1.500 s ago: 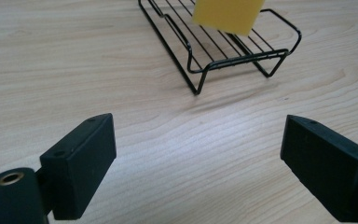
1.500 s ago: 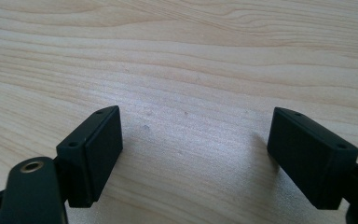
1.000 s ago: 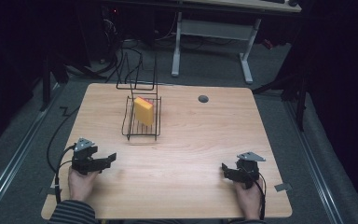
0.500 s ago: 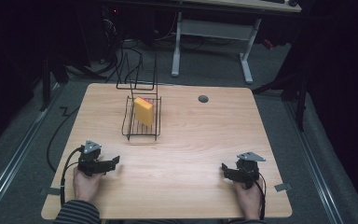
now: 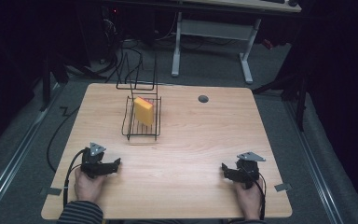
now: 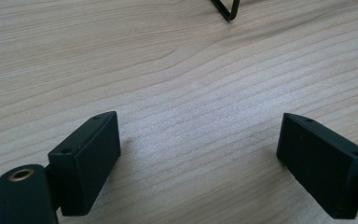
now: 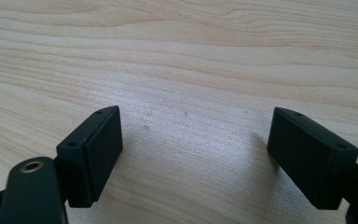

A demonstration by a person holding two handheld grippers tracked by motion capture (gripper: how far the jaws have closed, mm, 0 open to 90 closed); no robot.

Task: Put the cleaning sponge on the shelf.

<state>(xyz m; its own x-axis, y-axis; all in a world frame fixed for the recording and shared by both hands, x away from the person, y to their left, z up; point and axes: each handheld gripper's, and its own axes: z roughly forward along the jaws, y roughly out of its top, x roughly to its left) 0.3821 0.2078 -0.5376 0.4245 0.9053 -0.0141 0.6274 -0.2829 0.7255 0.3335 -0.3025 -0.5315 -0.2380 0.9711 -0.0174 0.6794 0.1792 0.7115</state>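
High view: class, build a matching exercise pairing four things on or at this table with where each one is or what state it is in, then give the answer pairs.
Things:
1. yellow block
2. wire rack
3. grey round disc
4. left gripper

Places or states:
A. lies flat on the table's far side, right of centre
B. stands tilted inside the rack
C. held near the table's front left corner, jaws open, empty
D. stands on the table's far left part, holding one item

Pairs: 1-B, 2-D, 3-A, 4-C
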